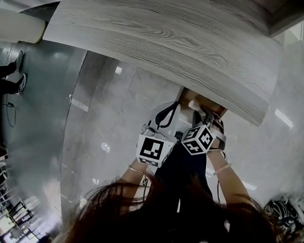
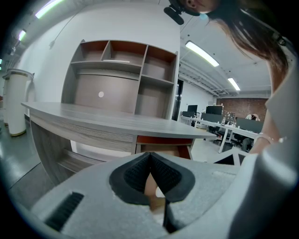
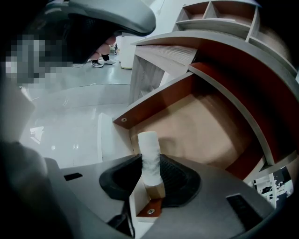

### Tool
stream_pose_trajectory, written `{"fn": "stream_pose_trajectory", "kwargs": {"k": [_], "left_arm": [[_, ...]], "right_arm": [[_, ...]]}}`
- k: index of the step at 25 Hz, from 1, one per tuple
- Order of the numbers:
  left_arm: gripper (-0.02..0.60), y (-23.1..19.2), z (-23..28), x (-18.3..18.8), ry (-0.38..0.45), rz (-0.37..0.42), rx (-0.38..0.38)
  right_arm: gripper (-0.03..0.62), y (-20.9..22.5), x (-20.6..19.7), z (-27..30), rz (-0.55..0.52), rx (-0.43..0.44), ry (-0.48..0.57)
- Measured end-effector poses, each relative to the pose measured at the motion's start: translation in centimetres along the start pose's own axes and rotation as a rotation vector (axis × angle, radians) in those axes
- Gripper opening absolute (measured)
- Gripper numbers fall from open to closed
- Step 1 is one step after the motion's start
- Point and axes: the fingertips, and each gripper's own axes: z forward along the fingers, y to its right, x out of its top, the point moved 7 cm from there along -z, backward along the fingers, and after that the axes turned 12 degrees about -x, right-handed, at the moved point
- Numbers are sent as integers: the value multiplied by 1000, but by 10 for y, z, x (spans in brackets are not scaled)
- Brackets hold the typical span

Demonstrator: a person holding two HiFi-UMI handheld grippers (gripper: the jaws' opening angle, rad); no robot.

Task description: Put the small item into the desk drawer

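The right hand-held gripper (image 3: 150,162) pinches a small white roll (image 3: 148,147) between its dark ribbed pads. The roll stands upright and sticks out past the jaw tips. It hangs over the open desk drawer (image 3: 201,123), above the pale wooden bottom and near the front corner where the red-brown side wall meets the white front. It is held clear of the bottom, not resting on it.

The left hand-held gripper (image 2: 149,158) has its jaws pressed together at the tips with nothing between them (only the drawer shows through the slit lower down). It points roughly level at the drawer's front.

From the head view both grippers sit side by side just below the edge of the curved grey wood-grain worktop (image 1: 164,35), over a glossy grey floor (image 1: 101,130). A shelf unit (image 2: 121,74) stands behind the worktop.
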Motion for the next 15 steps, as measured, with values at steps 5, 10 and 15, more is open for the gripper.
{"fn": "stream_pose_trajectory", "kwargs": {"k": [5, 10, 15], "left_arm": [[15, 0, -2, -2, -4, -4, 2], [15, 0, -3, -6, -7, -8, 5], [15, -2, -5, -8, -9, -11, 10]], "right_arm": [[112, -3, -4, 5, -5, 5, -24], [112, -10, -5, 7, -19, 21, -40], [114, -14, -4, 10, 3, 31, -63]]}}
